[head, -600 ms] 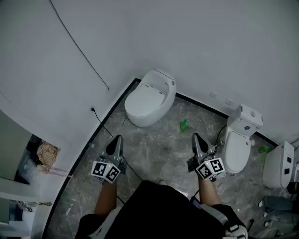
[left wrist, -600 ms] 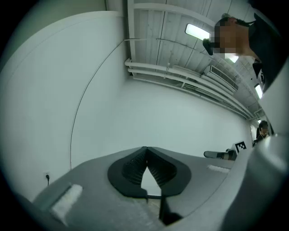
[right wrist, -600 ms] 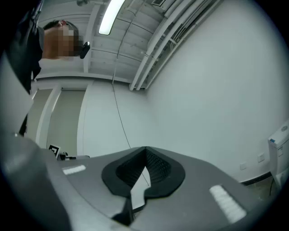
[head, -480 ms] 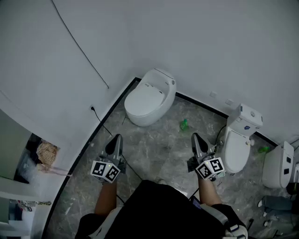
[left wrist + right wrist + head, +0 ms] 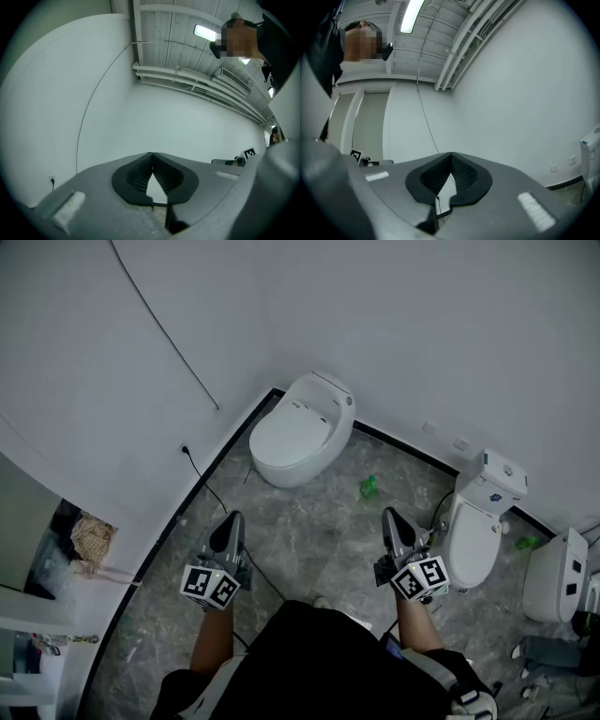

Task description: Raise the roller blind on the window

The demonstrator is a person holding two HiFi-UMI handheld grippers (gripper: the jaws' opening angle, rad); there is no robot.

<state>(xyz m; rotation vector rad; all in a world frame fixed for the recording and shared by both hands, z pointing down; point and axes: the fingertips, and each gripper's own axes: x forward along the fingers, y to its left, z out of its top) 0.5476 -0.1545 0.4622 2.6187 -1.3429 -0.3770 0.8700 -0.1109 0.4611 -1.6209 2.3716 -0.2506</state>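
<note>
No window or roller blind shows in any view. My left gripper is held out low over the grey marble floor, shut with nothing between its jaws. The right gripper is level with it on the right, also shut and empty. In the left gripper view the left gripper faces a bare white wall, its tips touching. The right gripper likewise faces white wall in the right gripper view, where a thin dark cable runs down.
A white toilet stands in the corner ahead, a second toilet to the right, a third fixture at the far right. A green item lies on the floor. A wall socket with a cord sits left; a doorway with clutter is beyond.
The head view has shifted a little, so the room sits slightly higher in the picture. Both grippers stay shut and in the same places.
</note>
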